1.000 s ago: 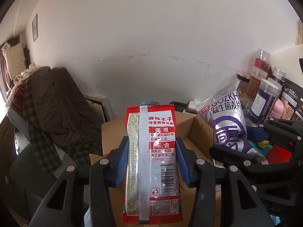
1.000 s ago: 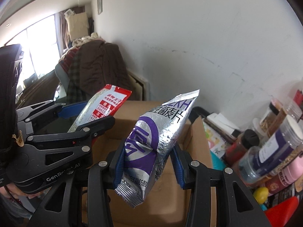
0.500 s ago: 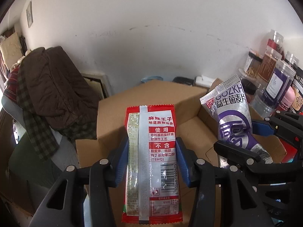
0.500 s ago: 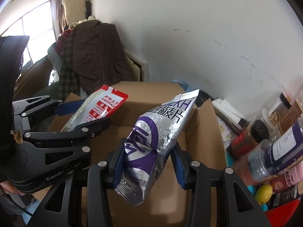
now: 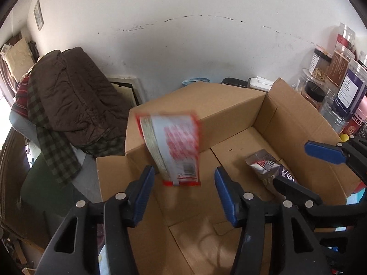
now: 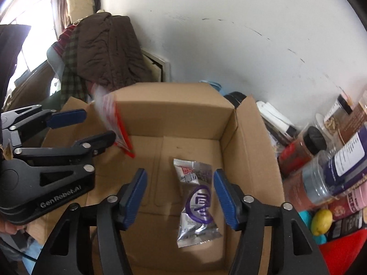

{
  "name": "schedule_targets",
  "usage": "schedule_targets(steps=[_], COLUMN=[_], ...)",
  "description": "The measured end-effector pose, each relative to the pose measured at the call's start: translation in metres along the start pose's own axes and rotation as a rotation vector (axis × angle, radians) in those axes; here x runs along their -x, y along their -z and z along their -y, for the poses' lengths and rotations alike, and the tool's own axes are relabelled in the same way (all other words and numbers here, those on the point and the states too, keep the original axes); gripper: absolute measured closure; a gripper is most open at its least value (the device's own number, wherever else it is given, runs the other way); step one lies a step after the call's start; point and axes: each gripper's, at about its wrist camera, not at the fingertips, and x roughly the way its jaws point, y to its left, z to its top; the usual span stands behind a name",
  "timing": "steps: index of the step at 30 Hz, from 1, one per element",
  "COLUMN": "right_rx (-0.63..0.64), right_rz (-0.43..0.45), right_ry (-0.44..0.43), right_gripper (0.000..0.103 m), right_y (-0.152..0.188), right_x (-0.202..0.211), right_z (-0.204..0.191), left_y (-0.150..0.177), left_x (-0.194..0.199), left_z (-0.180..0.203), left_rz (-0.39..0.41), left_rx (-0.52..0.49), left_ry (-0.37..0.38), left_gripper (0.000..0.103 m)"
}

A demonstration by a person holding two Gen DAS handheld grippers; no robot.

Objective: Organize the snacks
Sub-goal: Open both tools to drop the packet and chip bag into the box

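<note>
We record that both grippers, which half a second ago each pinched a packet, now stand spread with nothing between their blue pads. The left gripper (image 5: 182, 191) has let go of the red-and-white packet (image 5: 176, 147), which appears motion-blurred and tilted just ahead of the pads, touching neither, over the left part of the cardboard box (image 5: 296, 105); we cannot tell whether its lower edge has reached the box floor. The right gripper (image 6: 180, 198) likewise has its pads wide apart, and the silver-and-purple packet (image 6: 198, 202) that it held lies flat on the box floor, seen between and beyond the pads from the right wrist camera, nearer the right wall of the box. From the left wrist camera the same packet lies to the right, partly hidden behind the right gripper's fingers. Beyond the box's right wall stand clustered jars (image 6: 330, 174) and a yellow lemon-like object (image 6: 323, 221). Farther left, a brown coat (image 5: 71, 94) is draped over a chair against the white wall (image 5: 195, 45).
</note>
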Motion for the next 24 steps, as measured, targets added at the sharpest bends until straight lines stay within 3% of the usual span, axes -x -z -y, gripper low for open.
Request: schedule_targets(steps=[10,24], right_rx=[-0.019,-0.012], right_rz=[0.031,0.185], right_ry=[0.005,0.049], right_gripper=[0.041,0.041], right_y=[0.002,0.0], right_x=[0.021,0.107], right_z=[0.003,-0.009], left_y=[-0.001,-0.003], left_x=[0.031,0.12], left_z=[-0.004,-0.001], left_rz=[0.052,0.201], left_rx=[0.028,0.043], left_ry=[0.013,0.051], left_gripper=[0.049,0.049])
